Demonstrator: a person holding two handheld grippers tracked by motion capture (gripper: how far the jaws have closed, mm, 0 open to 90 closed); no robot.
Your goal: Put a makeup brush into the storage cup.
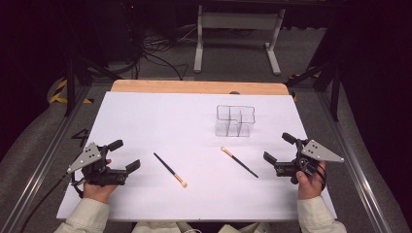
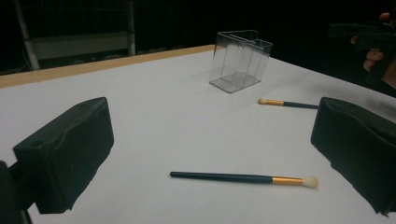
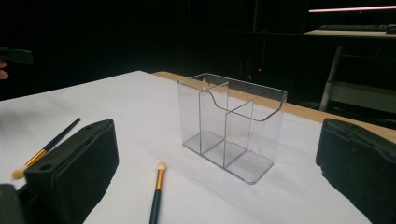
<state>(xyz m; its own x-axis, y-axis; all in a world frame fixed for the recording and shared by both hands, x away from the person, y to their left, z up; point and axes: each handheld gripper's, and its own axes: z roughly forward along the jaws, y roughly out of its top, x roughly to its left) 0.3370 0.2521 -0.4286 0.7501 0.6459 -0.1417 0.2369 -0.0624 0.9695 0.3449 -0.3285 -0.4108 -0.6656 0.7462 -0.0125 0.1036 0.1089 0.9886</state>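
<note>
Both grippers stood wide, empty: left gripper, right gripper. One brush lay just ahead of left, another brush just ahead of right; holder beyond, well apart. Risk: thin handles lying flat could roll or slip out of the pads on closing.

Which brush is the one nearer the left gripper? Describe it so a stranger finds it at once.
Start at the white table sheet and its clear divided organizer. Two slim dark-handled brushes lie in front of it. The left brush lies toward the left gripper, and its pale tip points toward the person, whereas the right brush points its tip toward the organizer.
</note>
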